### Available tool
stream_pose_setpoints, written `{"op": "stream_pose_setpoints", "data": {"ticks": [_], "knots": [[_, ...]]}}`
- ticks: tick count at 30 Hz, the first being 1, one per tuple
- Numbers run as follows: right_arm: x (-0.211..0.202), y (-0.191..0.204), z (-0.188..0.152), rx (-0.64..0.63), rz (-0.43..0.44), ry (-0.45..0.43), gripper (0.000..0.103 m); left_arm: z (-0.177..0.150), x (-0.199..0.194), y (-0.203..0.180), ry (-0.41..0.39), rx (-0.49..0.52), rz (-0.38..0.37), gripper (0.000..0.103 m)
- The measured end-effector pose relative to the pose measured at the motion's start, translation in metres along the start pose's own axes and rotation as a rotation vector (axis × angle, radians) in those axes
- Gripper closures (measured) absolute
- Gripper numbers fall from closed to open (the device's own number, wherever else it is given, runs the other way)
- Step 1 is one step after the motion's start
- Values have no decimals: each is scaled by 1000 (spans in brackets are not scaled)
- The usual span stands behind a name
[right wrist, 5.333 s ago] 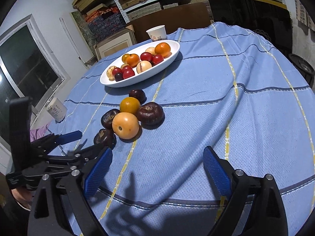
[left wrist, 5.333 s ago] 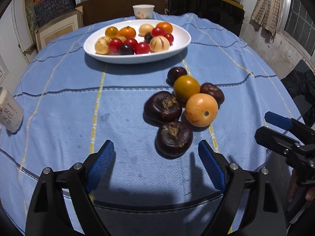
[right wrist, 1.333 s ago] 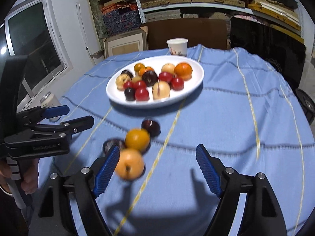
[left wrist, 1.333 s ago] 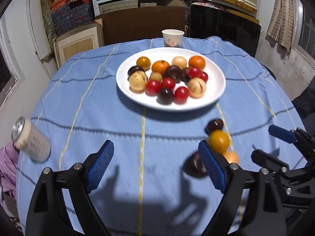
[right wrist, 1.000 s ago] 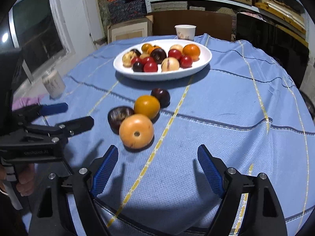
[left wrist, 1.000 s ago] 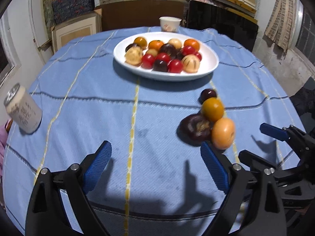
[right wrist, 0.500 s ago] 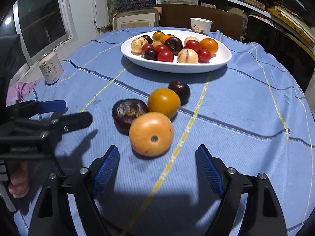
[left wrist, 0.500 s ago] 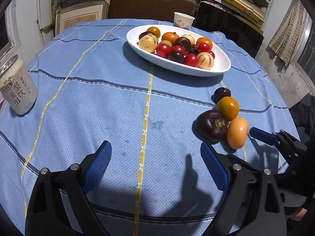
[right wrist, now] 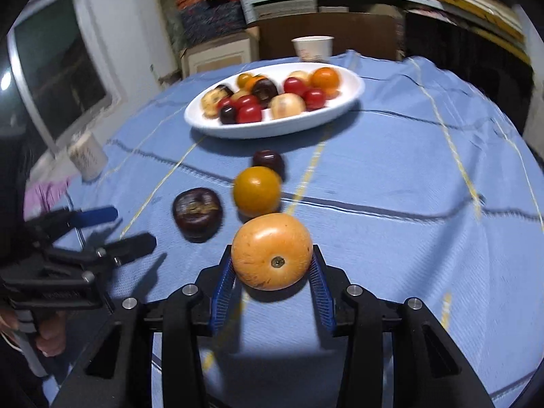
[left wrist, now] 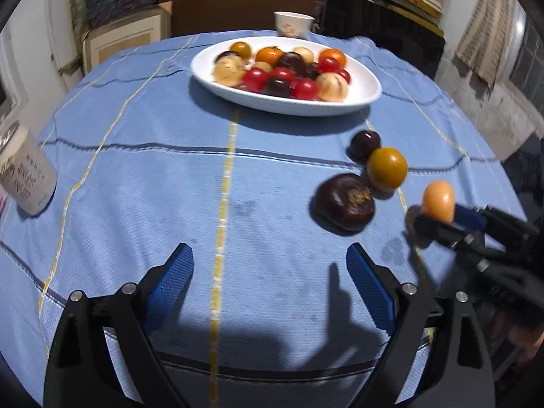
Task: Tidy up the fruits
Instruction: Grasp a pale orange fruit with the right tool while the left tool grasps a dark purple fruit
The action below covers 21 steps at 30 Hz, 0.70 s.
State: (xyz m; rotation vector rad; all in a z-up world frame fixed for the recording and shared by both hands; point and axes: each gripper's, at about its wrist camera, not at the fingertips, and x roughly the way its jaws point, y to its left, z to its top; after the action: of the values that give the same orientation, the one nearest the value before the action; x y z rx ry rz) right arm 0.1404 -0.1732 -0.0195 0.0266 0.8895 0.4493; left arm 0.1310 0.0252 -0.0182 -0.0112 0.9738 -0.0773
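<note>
Left wrist view: the left gripper (left wrist: 268, 272) hangs low over a round table covered with a blue striped cloth (left wrist: 142, 183), its blue pads wide apart with nothing between them. At the far side sits a white oval plate (left wrist: 367, 97) piled with small red, orange, pale and dark fruits. On the cloth right of centre lie three loose fruits in a row: a small dark plum-like fruit (left wrist: 365, 143) farthest, an amber-orange round fruit (left wrist: 387, 169) touching it, and nearer, a large dark brown fruit (left wrist: 344, 201) with a rough dried top. At the right edge the right gripper (left wrist: 442, 219) holds a pale orange fruit (left wrist: 438, 200). A printed can (left wrist: 25, 176) stands at the left edge; a paper cup (left wrist: 293, 24) stands beyond the plate.

Right wrist view: the right gripper (right wrist: 273, 272) is closing, its blue ribbed pads against both sides of the pale orange fruit (right wrist: 272, 255). The fruit is smooth, glossy and slightly flattened, with a small dark stem scar facing the camera; its shadow lies on the cloth beneath. It sits nearest the camera, with the other three loose fruits beyond it.

The step in hand appears to be grasping this fruit. Next it likely needs lifting and carrying far across to the plate, then setting down in a free spot without disturbing the pile.
</note>
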Motion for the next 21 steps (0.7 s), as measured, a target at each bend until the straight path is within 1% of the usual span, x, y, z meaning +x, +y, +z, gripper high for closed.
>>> {"op": "stream_pose_setpoints", "data": {"ticks": [3,8,11,12,14,16,17,18,20,21], "knots": [[-7,-18,-1,53,17,-18,59,4,5,-17,11,37,2,13],[-11,-26,0,71,12,-39,59,16,16,-37,16,108,32,14],[-14,-29,1,80,14,-52,59,23,26,-44,33,127,21,23],[-14,-30,1,82,15,-53,59,24,29,-46,37,131,22,23],[-14,-30,1,83,14,-50,59,27,32,-48,21,125,14,24],[-14,-30,1,79,19,-48,59,29,33,-48,2,121,6,29],[-14,-29,0,75,23,-48,59,29,33,-48,-10,127,6,33],[-14,-29,0,73,25,-47,59,29,33,-49,-18,136,3,43],[-13,-28,1,70,28,-45,59,28,29,-53,-26,168,-13,56],[-13,-28,1,69,28,-43,59,28,29,-53,-17,167,-12,56]]}}
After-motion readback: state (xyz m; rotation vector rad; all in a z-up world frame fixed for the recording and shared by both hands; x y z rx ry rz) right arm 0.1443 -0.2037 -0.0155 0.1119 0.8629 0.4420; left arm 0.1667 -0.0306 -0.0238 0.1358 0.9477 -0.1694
